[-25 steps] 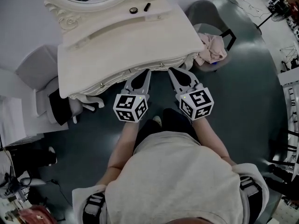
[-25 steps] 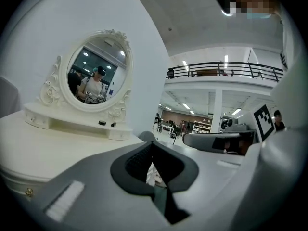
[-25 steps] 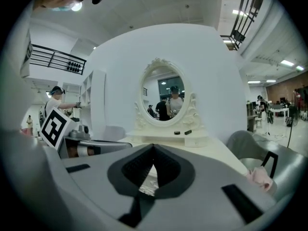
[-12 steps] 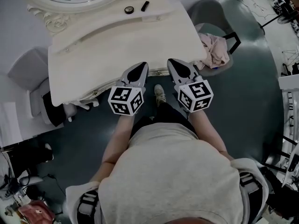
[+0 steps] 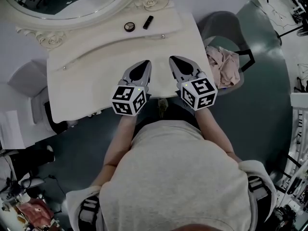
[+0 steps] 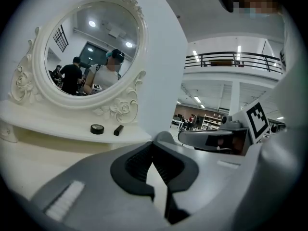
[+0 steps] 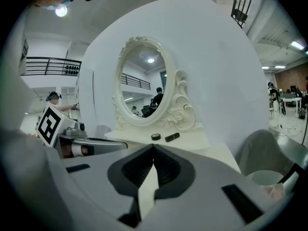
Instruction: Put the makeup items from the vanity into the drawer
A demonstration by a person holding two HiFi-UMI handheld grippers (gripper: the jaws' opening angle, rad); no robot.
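On the raised back shelf of the white vanity (image 5: 96, 88), below the oval mirror (image 6: 91, 52), lie a round black compact (image 5: 129, 26) and a black lipstick tube (image 5: 148, 22). Both also show in the left gripper view, compact (image 6: 97, 128) and lipstick (image 6: 118, 130), and in the right gripper view, compact (image 7: 156, 136) and lipstick (image 7: 172, 137). My left gripper (image 5: 146, 63) and right gripper (image 5: 172, 59) hover side by side over the vanity's front part, pointing at the shelf, well short of the items. Each gripper is shut, with nothing between its pads.
A long drawer front with two small knobs (image 5: 162, 35) runs along the shelf under the items. A grey chair holding a pink cloth (image 5: 224, 61) stands to the right of the vanity. Another grey seat (image 5: 29, 78) stands at its left.
Both grippers have come up from the vanity's front edge and moved forward over its top, toward the shelf. Their jaws stayed shut.
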